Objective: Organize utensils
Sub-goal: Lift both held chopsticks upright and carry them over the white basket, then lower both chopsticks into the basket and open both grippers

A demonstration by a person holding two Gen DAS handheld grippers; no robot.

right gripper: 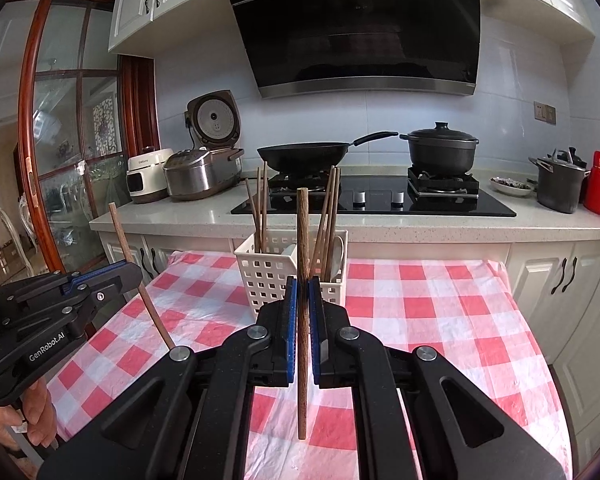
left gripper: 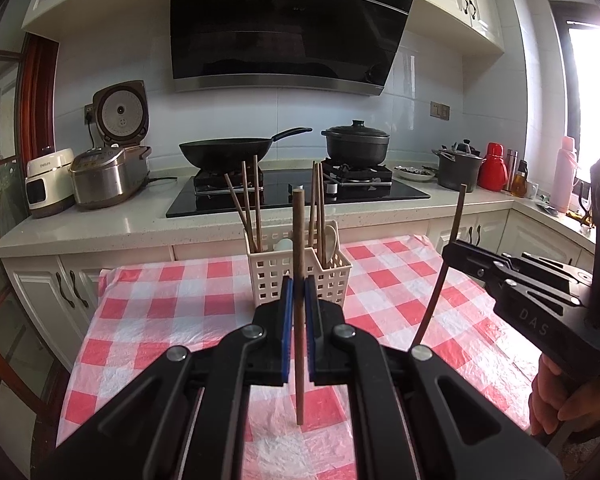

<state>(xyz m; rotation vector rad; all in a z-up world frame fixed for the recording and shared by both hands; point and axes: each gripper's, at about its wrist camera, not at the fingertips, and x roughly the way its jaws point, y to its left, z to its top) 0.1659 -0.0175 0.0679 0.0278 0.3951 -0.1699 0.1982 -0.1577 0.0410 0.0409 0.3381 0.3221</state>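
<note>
On the table (left gripper: 148, 292), spread with a red-and-white checked cloth (right gripper: 440, 300), stands a white perforated utensil basket (left gripper: 332, 276) at the far edge, just before the kitchen counter (left gripper: 100, 232). Its compartments hold several wooden chopsticks (left gripper: 256, 204) standing upright or leaning slightly, together with a pale spoon (left gripper: 331, 236).

Left gripper (left gripper: 299, 292): jaws closed on a single brown chopstick (left gripper: 299, 248), clamped between the blue pads (left gripper: 287, 320). The stick stands nearly upright, its top above the pads and its lower end hanging free over the cloth, short of the basket.

Right gripper (right gripper: 303, 300): jaws likewise closed on a darker, grained chopstick (right gripper: 302, 240), held nearly vertical between blue pads, in front of the basket and apart from it.

In the left wrist view, the right gripper appears at the right edge with its stick slanting upward, a person's hand (left gripper: 560, 396) on its handle. In the right wrist view, the left gripper enters from the left, its stick tilted.

Behind, on the counter: a black hob (right gripper: 380, 204) carrying a wok (right gripper: 304, 156) and a lidded black pot (right gripper: 440, 152), a rice cooker (right gripper: 200, 172) with its lid raised, a grey stockpot (right gripper: 560, 184), and a red flask (right gripper: 598, 184). A black range hood (left gripper: 292, 28) hangs above.
</note>
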